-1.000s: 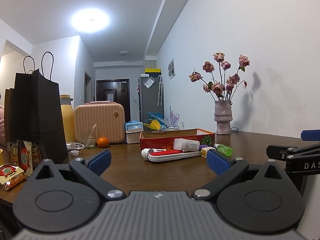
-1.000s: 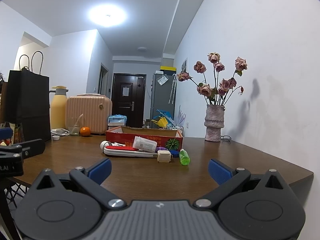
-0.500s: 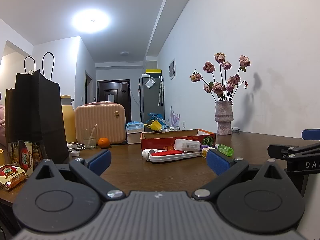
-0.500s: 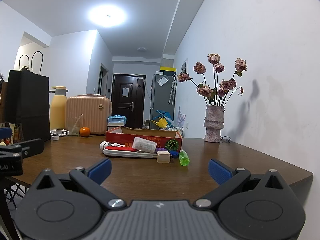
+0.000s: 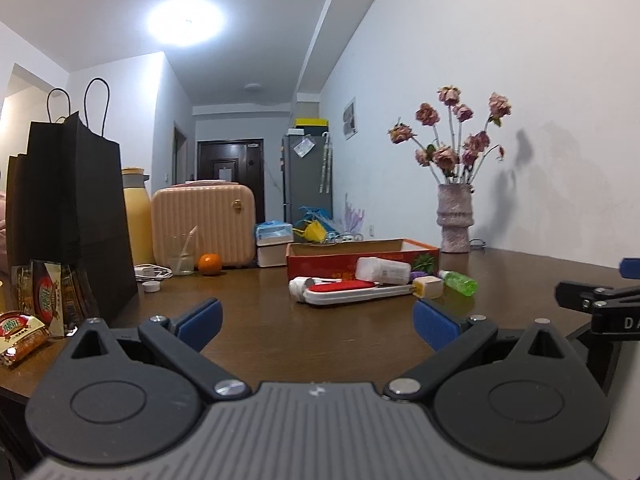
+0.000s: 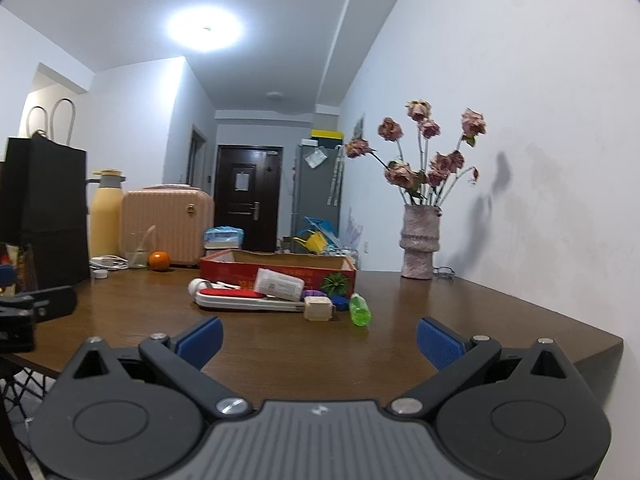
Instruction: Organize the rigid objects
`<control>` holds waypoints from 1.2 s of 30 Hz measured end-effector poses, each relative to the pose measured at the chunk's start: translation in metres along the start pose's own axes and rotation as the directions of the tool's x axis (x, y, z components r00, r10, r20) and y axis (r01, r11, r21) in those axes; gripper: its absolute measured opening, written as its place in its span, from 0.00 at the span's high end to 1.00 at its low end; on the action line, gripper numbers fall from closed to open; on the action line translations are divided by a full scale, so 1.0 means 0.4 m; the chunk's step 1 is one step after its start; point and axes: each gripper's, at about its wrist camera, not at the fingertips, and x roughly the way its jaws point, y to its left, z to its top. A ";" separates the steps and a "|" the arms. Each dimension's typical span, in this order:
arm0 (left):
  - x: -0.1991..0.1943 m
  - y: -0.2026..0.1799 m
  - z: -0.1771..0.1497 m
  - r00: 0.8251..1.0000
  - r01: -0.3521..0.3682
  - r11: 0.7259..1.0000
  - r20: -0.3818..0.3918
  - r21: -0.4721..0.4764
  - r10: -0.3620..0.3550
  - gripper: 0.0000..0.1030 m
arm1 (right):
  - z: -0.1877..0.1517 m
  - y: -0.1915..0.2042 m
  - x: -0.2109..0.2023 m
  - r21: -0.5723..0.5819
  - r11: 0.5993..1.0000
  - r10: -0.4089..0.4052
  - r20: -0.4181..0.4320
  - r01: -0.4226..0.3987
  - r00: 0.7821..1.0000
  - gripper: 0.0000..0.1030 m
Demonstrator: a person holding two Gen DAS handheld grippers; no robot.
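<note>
Over the last second almost nothing had shifted: my left tool [image 5: 316, 322] and right tool [image 6: 318, 338] hovered spread apart, holding nothing. The small rigid objects [image 6: 280, 294] lay, apparently untouched, before the red cardboard box [image 6: 276, 270] on the far desk [image 6: 440, 320]; sorting hadn't begun.

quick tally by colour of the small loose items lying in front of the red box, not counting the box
White: 3 - round-capped bottle, labelled bottle, long flat case with a red top
Cream: 1 - small block
Green: 1 - clear bottle
Blue: 1 - small piece
Purple: 1 - small piece
Total: 7
</note>
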 end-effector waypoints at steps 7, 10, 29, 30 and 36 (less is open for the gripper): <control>0.064 0.003 -0.001 0.999 -0.037 0.999 0.026 0.022 0.037 0.00 | -0.021 -0.026 0.082 0.043 0.998 -0.039 -0.038 0.040 0.999 0.00; 0.099 -0.002 0.000 0.998 -0.050 0.999 0.024 0.013 0.050 0.00 | -0.019 -0.035 0.117 0.050 0.998 -0.047 -0.043 0.050 0.998 0.00; 0.358 -0.009 0.039 0.990 -0.142 0.990 -0.026 -0.015 0.142 0.00 | 0.016 -0.098 0.347 0.077 0.995 -0.065 -0.065 0.070 0.996 0.00; 0.373 -0.010 0.041 0.989 -0.146 0.989 -0.033 -0.015 0.145 0.00 | 0.016 -0.101 0.360 0.074 0.995 -0.061 -0.067 0.066 0.996 0.00; 0.446 -0.013 0.042 0.984 -0.163 0.986 -0.080 -0.019 0.161 0.00 | 0.019 -0.114 0.452 0.059 0.997 -0.045 -0.091 0.051 0.995 0.00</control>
